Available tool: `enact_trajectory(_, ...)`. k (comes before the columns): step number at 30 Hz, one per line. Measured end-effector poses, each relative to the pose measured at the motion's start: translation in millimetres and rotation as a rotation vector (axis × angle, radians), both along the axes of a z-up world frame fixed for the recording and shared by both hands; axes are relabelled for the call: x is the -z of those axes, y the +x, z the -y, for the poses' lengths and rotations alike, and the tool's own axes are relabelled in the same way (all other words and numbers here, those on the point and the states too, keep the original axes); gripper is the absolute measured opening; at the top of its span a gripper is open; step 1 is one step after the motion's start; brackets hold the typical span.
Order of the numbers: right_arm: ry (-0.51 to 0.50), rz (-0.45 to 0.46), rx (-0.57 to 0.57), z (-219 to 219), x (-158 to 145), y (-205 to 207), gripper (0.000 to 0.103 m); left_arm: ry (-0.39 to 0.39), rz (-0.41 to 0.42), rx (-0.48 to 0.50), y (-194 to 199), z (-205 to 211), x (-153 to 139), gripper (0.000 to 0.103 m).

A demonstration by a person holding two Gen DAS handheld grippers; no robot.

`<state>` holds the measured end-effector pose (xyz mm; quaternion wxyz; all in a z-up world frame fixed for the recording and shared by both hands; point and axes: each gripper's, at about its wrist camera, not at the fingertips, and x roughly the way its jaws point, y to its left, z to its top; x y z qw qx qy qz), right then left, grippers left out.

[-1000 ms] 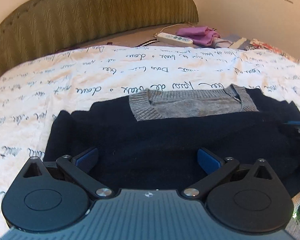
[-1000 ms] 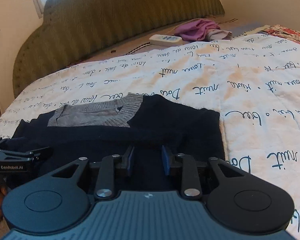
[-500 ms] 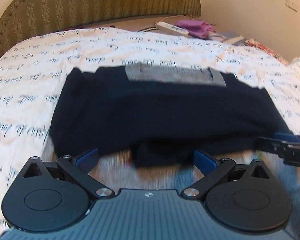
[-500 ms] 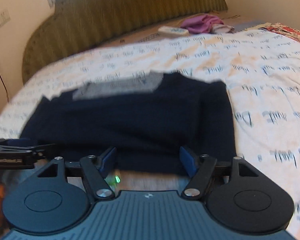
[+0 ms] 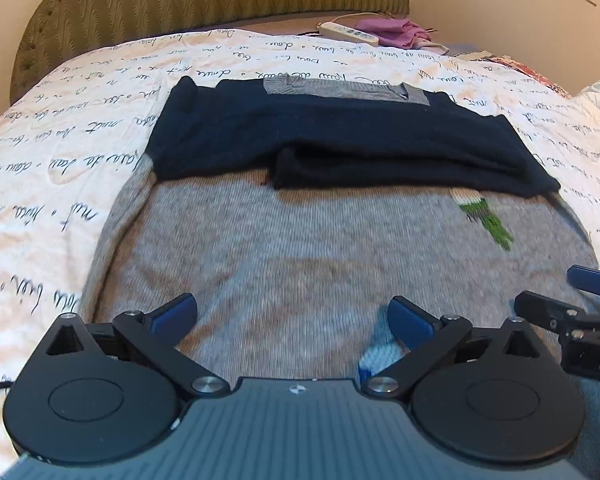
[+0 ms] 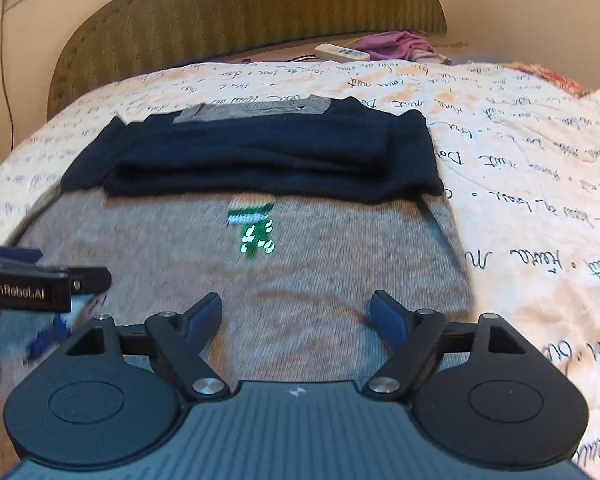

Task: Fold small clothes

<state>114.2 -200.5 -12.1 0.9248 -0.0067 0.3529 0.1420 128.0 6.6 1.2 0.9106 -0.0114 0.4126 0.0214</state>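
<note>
Grey sweater (image 5: 320, 248) flat on the bed (image 5: 80, 128), navy sleeves (image 5: 340, 140) folded across far end, left gripper (image 5: 292, 312) and right gripper (image 6: 296, 312) both spread apart, holding nothing

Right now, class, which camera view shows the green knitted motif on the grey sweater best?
The right wrist view: the green motif sits near the centre, facing the camera, below the folded dark sleeves. The left wrist view shows it off to the right, slanted and duller.

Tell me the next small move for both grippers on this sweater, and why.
Probably lower both open grippers, left gripper and right gripper, onto the near hem of the grey sweater body and pinch it. The navy sleeves are already folded across the top; the lower half lies flat, unfolded.
</note>
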Motion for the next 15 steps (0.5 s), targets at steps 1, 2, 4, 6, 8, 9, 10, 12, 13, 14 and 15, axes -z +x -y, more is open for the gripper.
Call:
enact_trajectory(1, -0.013, 0.001, -0.002, -1.2, 1.0, -5.1, 0.083, 0.005, 0.001, 0.001, -6.0, 0.9, 0.5, 0.103)
enact_trajectory(2, -0.017, -0.001, -0.002, -1.4, 2.8, -11.6, 0.084, 0.01, 0.003, 0.002, -12.0, 1.3, 0.9, 0.103)
enact_trajectory(4, -0.014, 0.007, 0.003, -0.1, 5.0, -21.3, 0.085, 0.016, 0.011, 0.0, -24.1, 1.5, 1.8, 0.103)
enact_trajectory(6, -0.014, 0.014, 0.008, 1.8, 7.1, -30.0, 0.085, 0.029, 0.02, 0.005, -36.6, 2.5, 2.5, 0.103)
enact_trajectory(8, -0.021, 0.023, 0.009, 2.5, 7.8, -39.2, 0.085, 0.041, 0.023, 0.007, -47.8, 3.4, 1.7, 0.103)
enact_trajectory(9, -0.028, 0.027, 0.009, 2.3, 7.5, -43.5, 0.086, 0.043, 0.022, 0.008, -52.8, 3.7, 1.4, 0.103)
enact_trajectory(10, -0.032, 0.029, 0.01, 2.0, 6.6, -47.8, 0.086, 0.045, 0.02, 0.009, -57.9, 4.1, 1.4, 0.103)
enact_trajectory(12, -0.035, 0.026, 0.011, 2.8, 5.3, -55.6, 0.086, 0.051, 0.017, 0.012, -67.5, 5.2, 1.7, 0.103)
enact_trajectory(13, -0.037, 0.023, 0.012, 3.1, 5.1, -59.4, 0.086, 0.055, 0.018, 0.014, -71.8, 5.8, 1.5, 0.103)
enact_trajectory(14, -0.038, 0.02, 0.012, 3.4, 4.9, -63.8, 0.086, 0.056, 0.019, 0.016, -76.6, 6.3, 1.7, 0.103)
enact_trajectory(15, -0.038, 0.017, 0.013, 4.0, 5.0, -68.3, 0.086, 0.055, 0.018, 0.017, -80.8, 6.6, 1.7, 0.103)
